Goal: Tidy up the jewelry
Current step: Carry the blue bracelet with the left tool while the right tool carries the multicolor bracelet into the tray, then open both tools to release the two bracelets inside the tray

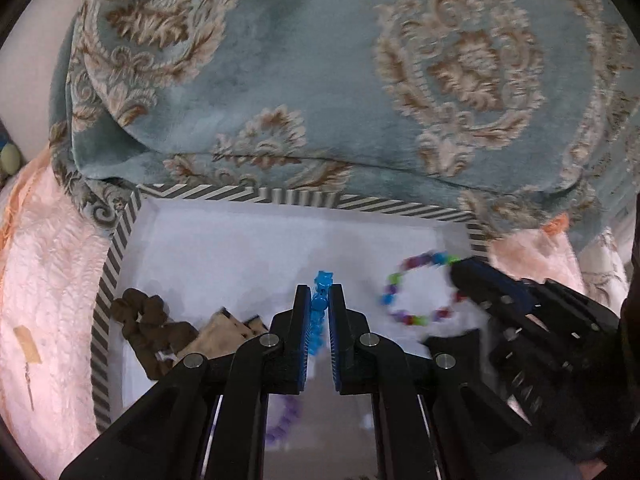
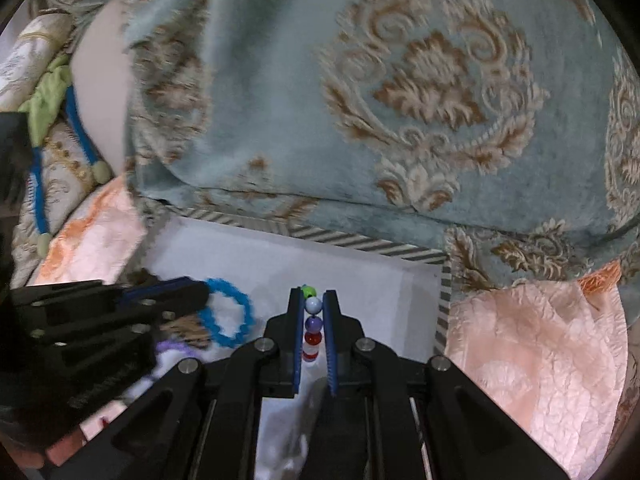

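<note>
Nearest in the left wrist view, the left gripper [image 1: 320, 300] has its jaws drawn close on a blue beaded bracelet [image 1: 319, 312], which runs up the narrow gap between the blue pads and pokes out past the tips; in the right wrist view that bracelet [image 2: 228, 312] hangs as an open ring from the same gripper [image 2: 192, 292], over the inside of the box; likewise the right gripper [image 2: 312, 304] is nearly closed on a multicoloured beaded bracelet [image 2: 313, 324], with green, white, purple and red beads stacked between its pads; from the left wrist view this bracelet [image 1: 420, 288] shows as a blurred loop dangling from the right gripper [image 1: 460, 270] above the box floor; below the left gripper a purple beaded piece [image 1: 284, 420] lies in the box, partly hidden by the fingers; to the left of it, on the white floor, rest a brown scrunchie [image 1: 148, 328] and just beside it a tan item with dark spots [image 1: 228, 328], too hidden to identify; the white box with a striped rim [image 1: 240, 193] holds all of these and sits on a peach quilted cloth [image 1: 48, 280]; beyond its far rim, and overlapping it, lies a teal blanket with beige damask motifs [image 1: 340, 80]; far left in the right wrist view, blue cord-like pieces [image 2: 80, 128] lie on patterned bedding.
</note>
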`<action>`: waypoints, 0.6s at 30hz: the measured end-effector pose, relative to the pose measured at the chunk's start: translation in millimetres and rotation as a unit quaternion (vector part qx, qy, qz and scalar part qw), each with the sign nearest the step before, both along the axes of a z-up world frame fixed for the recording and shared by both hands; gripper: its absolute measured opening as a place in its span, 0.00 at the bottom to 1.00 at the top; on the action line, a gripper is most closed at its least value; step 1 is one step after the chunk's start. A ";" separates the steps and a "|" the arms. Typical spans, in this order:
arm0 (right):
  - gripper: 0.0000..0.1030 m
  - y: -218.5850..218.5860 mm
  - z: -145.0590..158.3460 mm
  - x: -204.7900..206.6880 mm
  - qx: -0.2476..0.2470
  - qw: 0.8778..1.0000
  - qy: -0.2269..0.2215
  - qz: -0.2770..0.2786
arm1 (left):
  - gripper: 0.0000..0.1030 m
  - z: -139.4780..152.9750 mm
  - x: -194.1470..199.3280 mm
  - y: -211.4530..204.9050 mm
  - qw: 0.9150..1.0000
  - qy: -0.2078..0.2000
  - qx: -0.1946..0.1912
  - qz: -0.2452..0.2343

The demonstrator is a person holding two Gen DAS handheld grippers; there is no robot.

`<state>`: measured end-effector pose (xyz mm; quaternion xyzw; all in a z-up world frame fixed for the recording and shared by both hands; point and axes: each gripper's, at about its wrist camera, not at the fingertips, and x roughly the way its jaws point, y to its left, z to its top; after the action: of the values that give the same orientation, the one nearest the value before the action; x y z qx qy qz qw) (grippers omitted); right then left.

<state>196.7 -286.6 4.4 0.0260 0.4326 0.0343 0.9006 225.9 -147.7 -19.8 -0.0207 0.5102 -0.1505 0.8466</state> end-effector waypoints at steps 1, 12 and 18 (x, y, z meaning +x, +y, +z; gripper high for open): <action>0.09 -5.1 -6.1 3.9 -0.005 1.000 0.005 -0.008 | 0.00 -4.2 2.8 2.0 1.000 0.002 0.005 0.004; 0.26 -19.8 -44.5 5.7 -0.044 0.998 0.031 -0.040 | 0.13 -31.0 -0.8 22.1 0.999 0.038 -0.001 0.028; 0.34 -17.9 -29.1 -24.1 -0.030 0.999 0.016 -0.036 | 0.13 -15.5 -33.8 32.9 0.999 0.029 -0.007 0.033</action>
<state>172.5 -304.4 -24.7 0.0152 0.4469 -0.0120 0.8944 192.2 -114.9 -35.3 -0.0475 0.5329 -0.1251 0.8355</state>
